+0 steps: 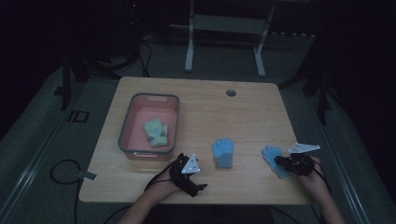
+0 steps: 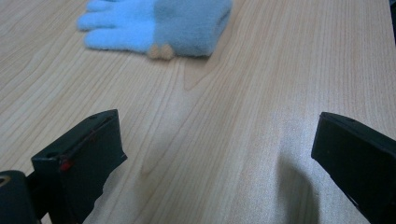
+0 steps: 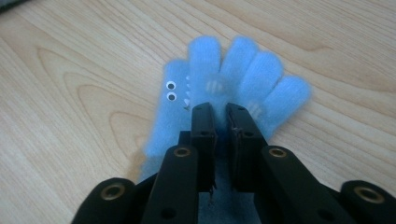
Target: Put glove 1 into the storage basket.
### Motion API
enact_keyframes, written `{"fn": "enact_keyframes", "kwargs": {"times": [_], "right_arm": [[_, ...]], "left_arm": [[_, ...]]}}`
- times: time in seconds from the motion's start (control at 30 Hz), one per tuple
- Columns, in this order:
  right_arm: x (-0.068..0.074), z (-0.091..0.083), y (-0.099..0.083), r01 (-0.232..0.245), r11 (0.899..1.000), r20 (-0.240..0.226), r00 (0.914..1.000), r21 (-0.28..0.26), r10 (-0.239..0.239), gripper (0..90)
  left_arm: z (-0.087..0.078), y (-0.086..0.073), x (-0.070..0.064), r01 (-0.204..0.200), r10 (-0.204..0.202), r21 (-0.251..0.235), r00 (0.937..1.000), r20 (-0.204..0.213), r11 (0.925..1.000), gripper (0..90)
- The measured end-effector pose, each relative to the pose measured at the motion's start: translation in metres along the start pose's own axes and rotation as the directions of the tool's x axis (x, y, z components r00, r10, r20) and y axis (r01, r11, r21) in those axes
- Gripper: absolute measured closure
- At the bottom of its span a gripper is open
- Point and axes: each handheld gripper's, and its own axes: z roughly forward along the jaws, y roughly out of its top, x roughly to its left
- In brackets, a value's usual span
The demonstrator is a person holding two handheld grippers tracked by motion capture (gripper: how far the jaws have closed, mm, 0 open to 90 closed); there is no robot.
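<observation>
A light blue glove (image 1: 272,154) with googly eyes lies flat near the table's right front. My right gripper (image 1: 281,161) pinches its palm: in the right gripper view the jaws (image 3: 223,111) are closed on the blue glove (image 3: 233,70), whose fingers point away. A second blue glove (image 1: 223,152) lies at the table's middle front. It also appears far ahead in the left gripper view as a blue glove (image 2: 159,23), fingers to the left. My left gripper (image 1: 198,173) rests at the front left, and its jaws (image 2: 217,140) stand wide apart over bare wood.
A pink bin with a grey rim (image 1: 122,135) stands at the left, with a green-and-yellow glove (image 1: 156,133) inside. The wooden table (image 1: 243,116) has a round cable hole (image 1: 231,92) at the back. A cable (image 1: 63,170) loops on the floor to the left.
</observation>
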Motion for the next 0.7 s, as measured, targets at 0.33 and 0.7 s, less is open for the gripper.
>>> {"fn": "enact_keyframes", "kwargs": {"times": [0.33,0.7], "right_arm": [[0.02,-0.014,0.029,-0.047,0.995,0.037,0.9981,-0.086,0.05,84.6],[0.059,-0.018,0.073,-0.212,0.953,0.16,0.9551,-0.218,0.249,84.4]], "left_arm": [[0.0,0.0,0.0,0.004,-0.004,-0.001,1.0,0.0,1.0,2.0],[-0.001,-0.001,0.0,-0.008,0.008,-0.011,0.9999,0.01,0.9999,2.0]]}}
